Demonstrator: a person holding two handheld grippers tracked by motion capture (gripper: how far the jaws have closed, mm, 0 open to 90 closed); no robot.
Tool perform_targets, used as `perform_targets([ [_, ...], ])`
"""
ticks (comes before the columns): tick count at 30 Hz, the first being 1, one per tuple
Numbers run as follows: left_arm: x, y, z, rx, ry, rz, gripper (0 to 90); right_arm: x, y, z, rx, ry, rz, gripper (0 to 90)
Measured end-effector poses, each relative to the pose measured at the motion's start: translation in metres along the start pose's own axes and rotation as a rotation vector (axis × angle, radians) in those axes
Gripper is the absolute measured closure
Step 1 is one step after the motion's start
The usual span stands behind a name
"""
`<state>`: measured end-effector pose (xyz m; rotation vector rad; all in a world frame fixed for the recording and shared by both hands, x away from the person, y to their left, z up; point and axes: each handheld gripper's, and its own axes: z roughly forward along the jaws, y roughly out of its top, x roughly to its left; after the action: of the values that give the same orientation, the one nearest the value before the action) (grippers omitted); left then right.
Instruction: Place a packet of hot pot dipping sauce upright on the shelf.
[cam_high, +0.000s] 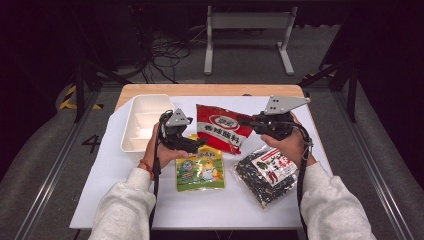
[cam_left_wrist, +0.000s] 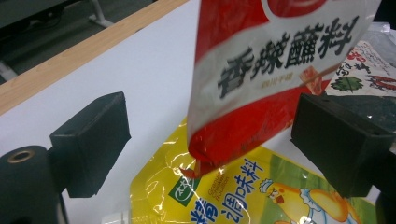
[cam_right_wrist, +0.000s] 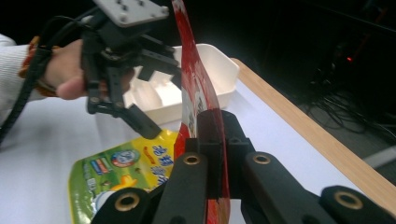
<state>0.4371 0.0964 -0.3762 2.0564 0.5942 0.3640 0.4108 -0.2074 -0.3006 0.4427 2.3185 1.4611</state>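
Nearest, white sleeves and forearms come in over the white table cover (cam_high: 125, 195), which lies on a wooden tabletop whose bare edge (cam_high: 210, 90) shows at the far side. On the cover near the person: yellow-green seasoning pouch (cam_high: 200, 170) flat at centre, clear bag of dark dried stuff (cam_high: 262, 172) flat to its right, well clear of the grippers. Right gripper (cam_high: 245, 120) is clamped on the right edge of the red sauce packet (cam_high: 220, 129); in the right gripper view the packet (cam_right_wrist: 194, 100) stands edge-on, pinched tight between the jaws and lifted off the cover. Left gripper (cam_high: 197, 145) is spread wide at the packet's lower left corner; in the left gripper view that corner (cam_left_wrist: 219, 144) hangs between the jaws, touching neither, just above the yellow pouch (cam_left_wrist: 243, 196). White divided tray (cam_high: 145, 120) sits left, behind the left hand. Beyond the table: grey floor, loose black cables (cam_high: 167, 55), a grey metal stand (cam_high: 247, 35), dark room.
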Motion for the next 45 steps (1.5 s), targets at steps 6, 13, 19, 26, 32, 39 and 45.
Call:
perform_targets([
  [6,-0.012,0.008,-0.002,-0.036,-0.113,0.045,23.7,0.009,0.006,0.005,-0.009,0.046,-0.033,88.8],
  [13,-0.01,0.011,-0.01,-0.098,-0.14,0.051,51.4,0.014,0.012,0.009,-0.029,0.062,-0.03,88.8],
  [19,-0.011,0.01,-0.015,-0.129,-0.151,0.062,81.3,0.014,0.012,0.01,-0.04,0.044,-0.014,88.8],
  [26,-0.014,0.012,-0.016,-0.127,-0.146,0.093,90.0,0.012,0.009,0.01,-0.055,0.017,0.009,88.3],
  [32,-0.013,0.016,-0.021,-0.122,-0.132,0.105,90.0,0.01,0.005,0.006,-0.069,-0.056,0.054,64.3],
  [39,-0.01,0.023,-0.029,-0.138,-0.131,0.132,90.0,0.006,-0.002,-0.001,-0.081,-0.048,0.097,52.2],
  [45,-0.006,0.028,-0.036,-0.159,-0.125,0.123,90.0,0.006,-0.005,-0.004,-0.08,-0.086,0.135,33.4],
])
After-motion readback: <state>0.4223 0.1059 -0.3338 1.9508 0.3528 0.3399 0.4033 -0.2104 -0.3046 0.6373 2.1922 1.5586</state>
